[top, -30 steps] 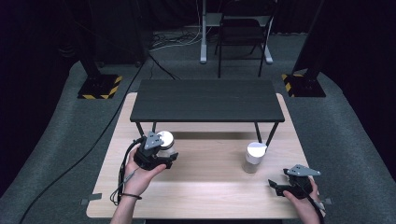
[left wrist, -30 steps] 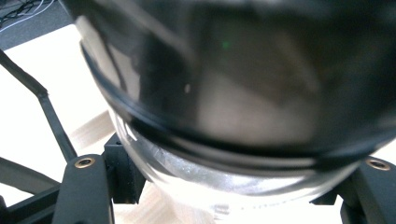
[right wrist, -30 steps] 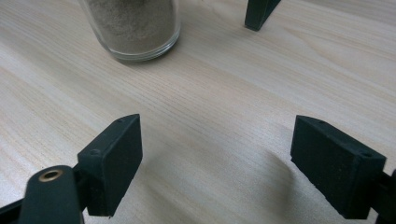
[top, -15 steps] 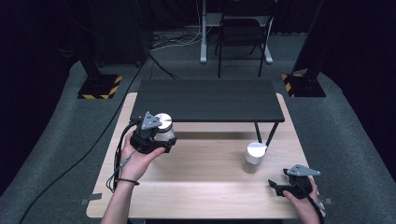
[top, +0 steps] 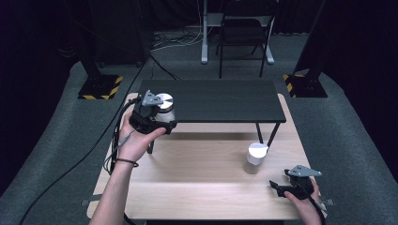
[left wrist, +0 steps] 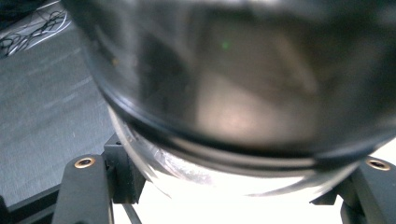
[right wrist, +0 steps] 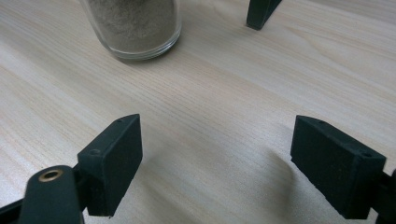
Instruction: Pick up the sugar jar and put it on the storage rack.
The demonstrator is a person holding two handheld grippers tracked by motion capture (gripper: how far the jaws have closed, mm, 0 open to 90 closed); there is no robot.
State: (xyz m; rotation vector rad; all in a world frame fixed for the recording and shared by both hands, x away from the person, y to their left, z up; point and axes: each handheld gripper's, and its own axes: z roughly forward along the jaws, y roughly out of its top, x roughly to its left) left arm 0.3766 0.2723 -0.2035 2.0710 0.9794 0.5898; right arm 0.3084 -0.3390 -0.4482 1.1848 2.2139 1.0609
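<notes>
A glass jar with a silver lid hangs in the air at the front left corner of the black shelf, and my left gripper is shut on it. In the left gripper view the jar looms close and blurred between the jaws of that gripper. A second jar with a white lid, holding sandy powder, stands on the wooden table right of the middle. My right gripper rests open near the front right corner. Its jaws frame bare wood, short of the powder jar.
The low black shelf stands across the back half of the table on thin legs; one leg is just behind the powder jar. Cables trail from the left gripper over the table's left edge. A chair stands on the floor behind.
My left hand has lifted the silver-lidded jar off the table and carried it up and back toward the shelf's left corner. The right gripper has stayed where it was.
</notes>
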